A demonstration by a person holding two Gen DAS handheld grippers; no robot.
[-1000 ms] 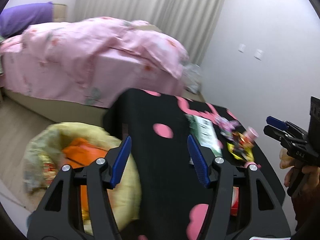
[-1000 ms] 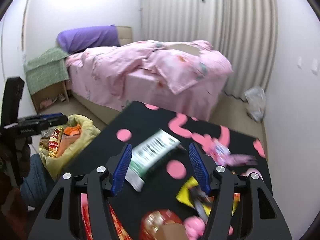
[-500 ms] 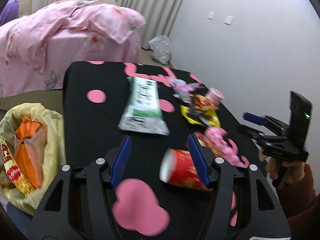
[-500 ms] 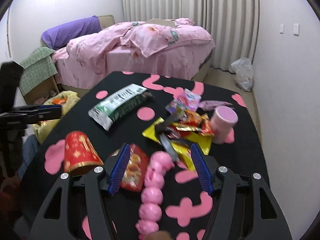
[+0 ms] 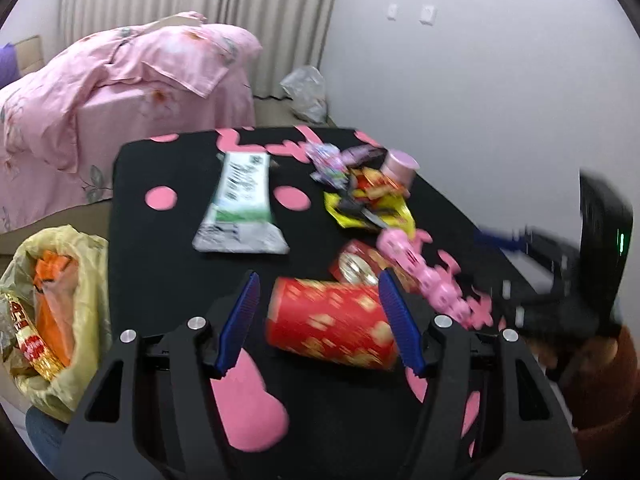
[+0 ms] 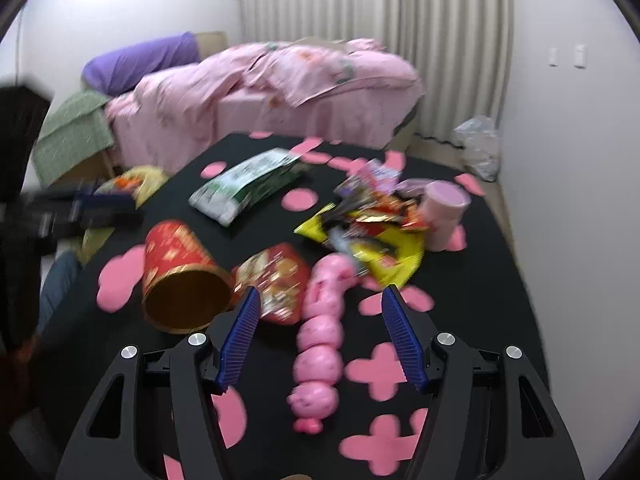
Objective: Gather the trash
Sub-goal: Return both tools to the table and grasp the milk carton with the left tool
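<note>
A black table (image 5: 160, 280) with pink shapes carries trash. My left gripper (image 5: 318, 316) is open, its blue pads on either side of a red paper cup (image 5: 332, 324) lying on its side. The cup also shows in the right wrist view (image 6: 180, 276). My right gripper (image 6: 320, 328) is open above a string of pink round packets (image 6: 320, 328). A red snack packet (image 6: 276, 280), a yellow wrapper pile (image 6: 372, 236), a pink cup (image 6: 444, 204) and a green-white bag (image 5: 240, 204) lie further back. A yellow trash bag (image 5: 52, 300) hangs at the table's left side.
A bed with pink bedding (image 6: 280, 92) stands behind the table. A clear plastic bag (image 6: 478, 144) lies on the floor by the curtain. The white wall (image 5: 480, 80) runs along the table's right side.
Both grippers have moved forward and down over the table. The left one now has the red cup between its pads; the right one sits over the pink packet string.
</note>
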